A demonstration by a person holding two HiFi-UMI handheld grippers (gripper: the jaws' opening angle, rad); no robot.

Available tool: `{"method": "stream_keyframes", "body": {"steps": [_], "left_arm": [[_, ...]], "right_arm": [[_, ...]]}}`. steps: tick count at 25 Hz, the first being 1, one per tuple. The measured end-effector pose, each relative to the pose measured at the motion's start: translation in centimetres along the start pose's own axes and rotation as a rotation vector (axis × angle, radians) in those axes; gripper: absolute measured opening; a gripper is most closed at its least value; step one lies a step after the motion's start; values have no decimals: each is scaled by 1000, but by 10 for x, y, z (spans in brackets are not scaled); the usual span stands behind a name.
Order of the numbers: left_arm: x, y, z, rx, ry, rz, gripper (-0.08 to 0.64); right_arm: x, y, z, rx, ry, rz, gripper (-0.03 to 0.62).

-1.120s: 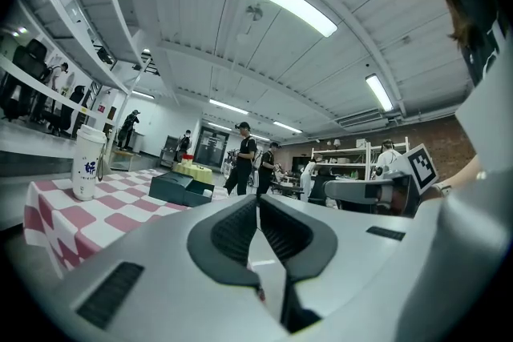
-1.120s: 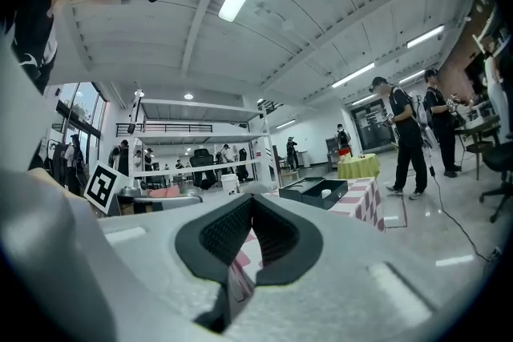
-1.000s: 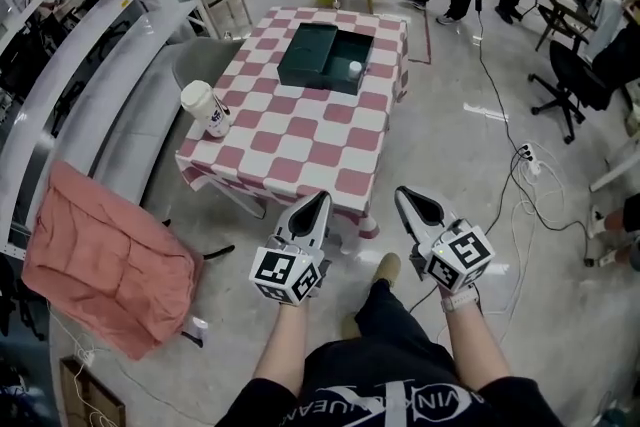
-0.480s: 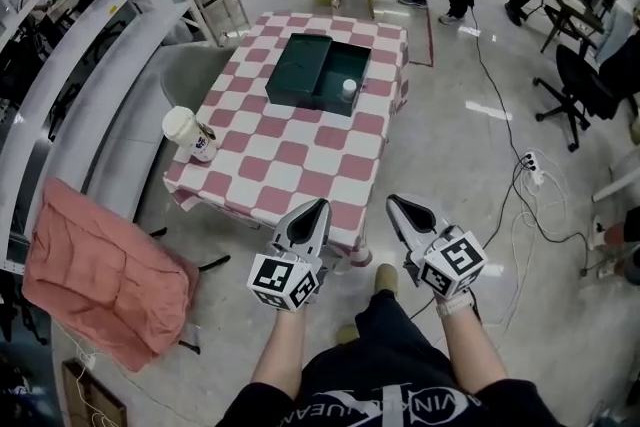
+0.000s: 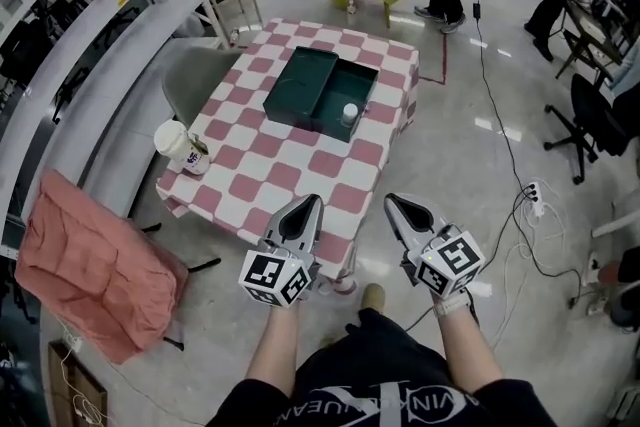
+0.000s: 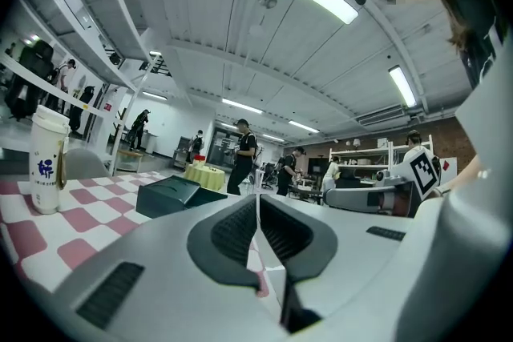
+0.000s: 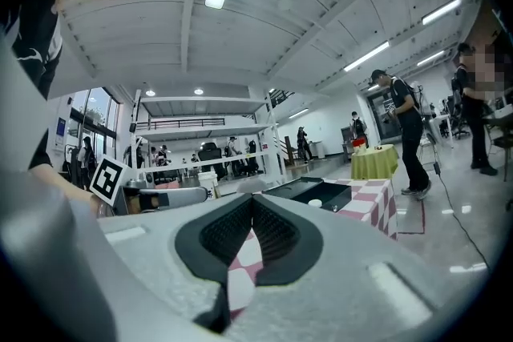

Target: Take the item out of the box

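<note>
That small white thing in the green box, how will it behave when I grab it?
The small white item looks round, so it probably rolls if knocked over. It is tiny compared with the green box, so likely light. Its curved side may slip in a pinch; its material can't be told.

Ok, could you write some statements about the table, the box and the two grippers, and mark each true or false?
The green box on the checkered table is open. True.
The small white item lies on the table beside the box. False: it sits inside the box.
The left gripper and right gripper both have closed, empty fingers. True.
The white cup stands inside the box. False: it stands near the table's left edge.
</note>
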State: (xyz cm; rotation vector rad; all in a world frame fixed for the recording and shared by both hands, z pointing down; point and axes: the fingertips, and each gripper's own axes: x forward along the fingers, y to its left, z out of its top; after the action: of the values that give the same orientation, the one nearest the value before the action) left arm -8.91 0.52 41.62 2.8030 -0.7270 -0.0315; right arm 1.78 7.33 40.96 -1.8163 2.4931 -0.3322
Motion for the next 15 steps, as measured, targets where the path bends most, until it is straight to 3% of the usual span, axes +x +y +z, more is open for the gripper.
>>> {"method": "stream_keyframes", "body": {"steps": [15], "left_arm": [[61,1,-5,-4,-21,82,18]], "right_arm": [[4,-75,6,15,6,44,6]]}}
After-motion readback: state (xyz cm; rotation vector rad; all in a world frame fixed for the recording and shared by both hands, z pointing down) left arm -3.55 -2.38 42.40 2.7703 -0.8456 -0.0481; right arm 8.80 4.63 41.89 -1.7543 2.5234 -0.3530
